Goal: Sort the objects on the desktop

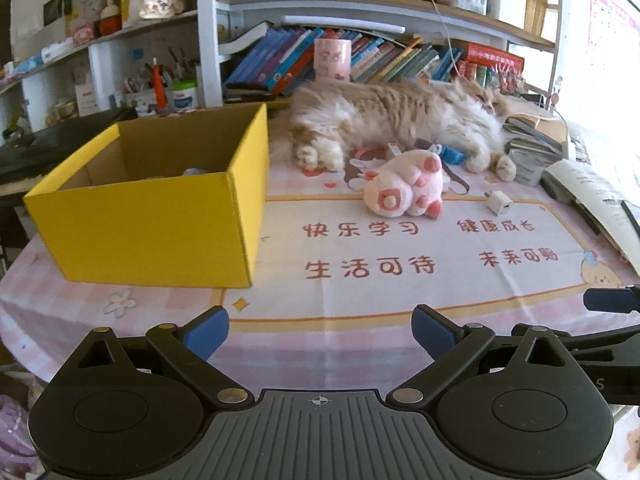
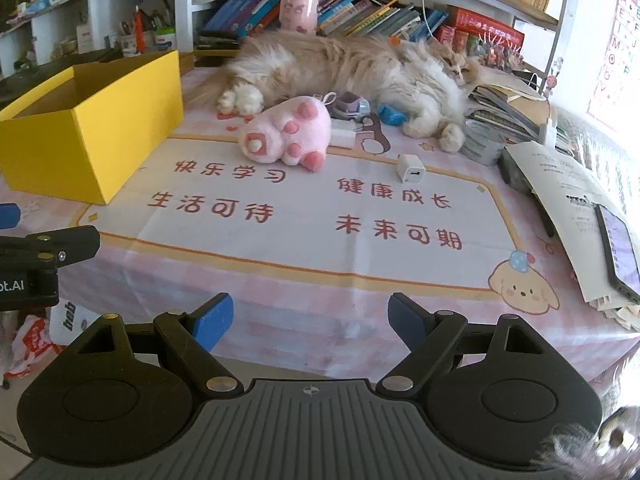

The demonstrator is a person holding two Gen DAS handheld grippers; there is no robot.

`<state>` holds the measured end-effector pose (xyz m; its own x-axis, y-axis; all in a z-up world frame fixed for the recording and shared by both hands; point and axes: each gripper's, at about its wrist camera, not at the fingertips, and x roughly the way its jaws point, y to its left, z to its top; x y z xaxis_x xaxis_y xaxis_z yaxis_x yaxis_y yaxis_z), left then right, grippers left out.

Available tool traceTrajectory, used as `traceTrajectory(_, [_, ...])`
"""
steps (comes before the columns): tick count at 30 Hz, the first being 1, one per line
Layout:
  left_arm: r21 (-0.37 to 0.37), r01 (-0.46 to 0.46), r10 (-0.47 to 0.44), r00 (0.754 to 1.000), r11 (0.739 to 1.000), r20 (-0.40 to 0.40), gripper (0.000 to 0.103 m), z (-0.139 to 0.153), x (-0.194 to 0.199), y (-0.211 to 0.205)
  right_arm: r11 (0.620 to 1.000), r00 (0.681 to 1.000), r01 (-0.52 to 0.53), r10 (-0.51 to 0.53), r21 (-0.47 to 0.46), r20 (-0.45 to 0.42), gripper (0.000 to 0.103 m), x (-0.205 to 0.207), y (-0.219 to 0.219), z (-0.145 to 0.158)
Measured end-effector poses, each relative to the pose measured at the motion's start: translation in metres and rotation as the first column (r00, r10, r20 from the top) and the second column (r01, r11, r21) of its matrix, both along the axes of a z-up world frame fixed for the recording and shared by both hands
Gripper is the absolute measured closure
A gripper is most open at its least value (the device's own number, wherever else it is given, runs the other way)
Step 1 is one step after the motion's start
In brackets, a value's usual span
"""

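A table (image 1: 360, 344) covered by a pink checked cloth is seen. Above its near edge the left gripper (image 1: 320, 332) and right gripper (image 2: 310, 320) are held wide open, empty. Farther back a pink plush toy (image 2: 286, 134) and small white charger cube (image 2: 411, 169) lie near an open yellow cardboard box (image 1: 160, 216).

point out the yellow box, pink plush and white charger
yellow box (image 1: 152, 228), left wrist view, on its front wall
pink plush (image 2: 286, 134), right wrist view, on its body
white charger (image 2: 411, 169), right wrist view, on its top face
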<state>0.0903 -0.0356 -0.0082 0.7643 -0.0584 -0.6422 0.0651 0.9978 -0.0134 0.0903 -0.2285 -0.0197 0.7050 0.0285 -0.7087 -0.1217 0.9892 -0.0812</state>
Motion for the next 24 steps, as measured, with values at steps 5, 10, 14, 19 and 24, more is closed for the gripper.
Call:
traceTrajectory(5, [-0.012,0.019,-0.019,1.0,1.0,-0.014,0.003,-0.004,0.018,-0.013,1.0,1.0,0.011,-0.011,-0.012,-0.013,0.02,0.015,-0.012,-0.002])
traceTrajectory(10, [-0.025,0.025,-0.025,1.0,0.999,-0.017,0.003,-0.006,0.037,-0.025,0.999,1.0,0.02,-0.02,-0.026,-0.019,0.02,0.034,-0.025,-0.003])
traceTrajectory(14, [-0.032,0.026,-0.026,1.0,0.999,-0.016,0.003,-0.006,0.053,-0.036,0.999,1.0,0.015,-0.015,-0.037,-0.016,0.02,0.048,-0.033,-0.002])
traceTrajectory(19, [-0.036,0.02,-0.021,1.0,0.999,-0.015,0.003,-0.006,0.067,-0.047,0.999,1.0,0.007,-0.008,-0.043,-0.012,0.02,0.068,-0.045,0.0])
traceTrajectory(24, [-0.03,0.005,-0.005,1.0,1.0,-0.021,0.003,-0.006,0.079,-0.055,0.999,1.0,-0.015,0.015,-0.036,-0.012,0.02,0.085,-0.054,0.0])
